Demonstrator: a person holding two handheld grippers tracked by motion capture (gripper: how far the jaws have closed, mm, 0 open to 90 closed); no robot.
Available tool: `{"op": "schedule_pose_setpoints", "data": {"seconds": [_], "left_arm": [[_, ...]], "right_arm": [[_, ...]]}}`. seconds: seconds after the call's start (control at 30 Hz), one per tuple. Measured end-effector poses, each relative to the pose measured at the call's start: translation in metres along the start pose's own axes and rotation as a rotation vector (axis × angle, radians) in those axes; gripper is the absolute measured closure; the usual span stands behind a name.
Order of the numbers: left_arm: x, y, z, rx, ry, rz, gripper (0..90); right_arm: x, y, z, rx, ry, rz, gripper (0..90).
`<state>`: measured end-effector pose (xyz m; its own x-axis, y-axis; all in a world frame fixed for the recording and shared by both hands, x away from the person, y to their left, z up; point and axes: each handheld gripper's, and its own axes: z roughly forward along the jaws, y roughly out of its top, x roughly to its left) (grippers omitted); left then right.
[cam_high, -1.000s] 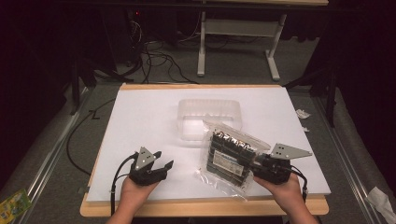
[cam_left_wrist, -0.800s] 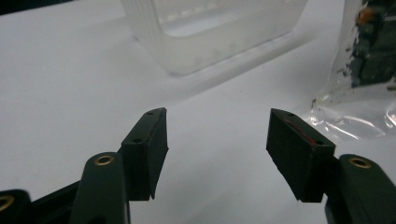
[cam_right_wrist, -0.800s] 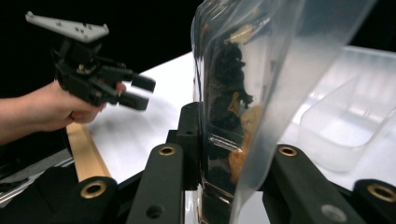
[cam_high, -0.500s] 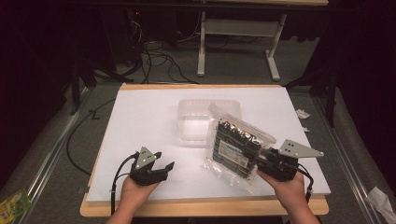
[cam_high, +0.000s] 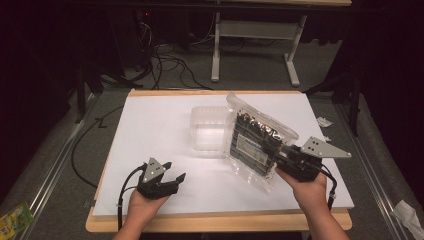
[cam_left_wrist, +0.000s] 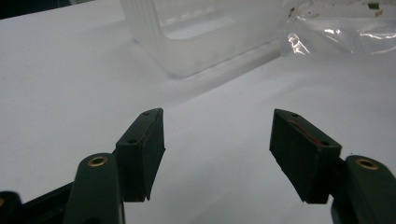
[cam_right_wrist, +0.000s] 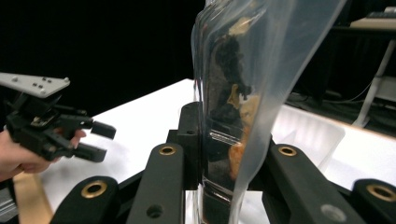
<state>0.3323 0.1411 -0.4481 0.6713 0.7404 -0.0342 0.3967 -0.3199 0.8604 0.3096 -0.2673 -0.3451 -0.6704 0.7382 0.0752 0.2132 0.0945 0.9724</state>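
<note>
Your right tool (cam_high: 280, 162) is pinching the lower right edge of a clear plastic bag of dark packed food (cam_high: 255, 145), right of centre in the high view. The bag is tilted up off the table (cam_high: 150, 125), its upper end leaning toward the middle top of the board. In the right tool's own view the bag (cam_right_wrist: 233, 93) stands upright between the two black jaws, which press on it from both sides; what the dark contents are cannot be told.

Just behind and to the left of the bag sits an empty clear plastic container (cam_high: 207, 132), near the centre of the white surface. The bag's left edge overlaps its right side in the high view, so whether they touch cannot be told. In the left tool's view the container (cam_left_wrist: 201, 32) fills the upper middle, with a crinkled corner of the bag (cam_left_wrist: 341, 23) at the upper right.

Your left tool (cam_high: 167, 182) rests low at the lower left of the table, well apart from the bag and container. Its jaws are spread and have just been opening, with only bare table between them.
</note>
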Motion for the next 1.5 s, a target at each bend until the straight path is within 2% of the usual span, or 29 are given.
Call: {"op": "schedule_pose_setpoints", "data": {"seconds": [0.17, 0.27, 0.63, 0.93, 1.1, 1.5], "left_arm": [[0.000, 0.000, 0.000, 0.003, 0.000, 0.005, 35.9], [-0.001, 0.000, 0.000, 0.001, 0.001, 0.008, 35.9], [-0.001, 0.000, 0.001, 0.005, -0.004, 0.014, 35.9], [0.000, 0.000, -0.001, -0.001, -0.004, 0.020, 35.6], [0.002, 0.000, -0.002, -0.015, -0.004, 0.007, 35.5], [0.002, 0.000, -0.002, -0.017, -0.018, 0.013, 35.4]], "right_arm": [[-0.003, 0.014, 0.008, -0.021, -0.034, -0.024, 75.8], [-0.007, 0.020, 0.015, -0.033, -0.042, -0.019, 75.8], [-0.024, 0.041, 0.054, -0.019, -0.059, -0.024, 75.9], [-0.031, 0.058, 0.086, -0.015, -0.045, -0.042, 75.9], [-0.034, 0.064, 0.100, -0.020, -0.052, -0.045, 75.9], [-0.039, 0.070, 0.137, -0.013, -0.058, -0.074, 75.9]]}}
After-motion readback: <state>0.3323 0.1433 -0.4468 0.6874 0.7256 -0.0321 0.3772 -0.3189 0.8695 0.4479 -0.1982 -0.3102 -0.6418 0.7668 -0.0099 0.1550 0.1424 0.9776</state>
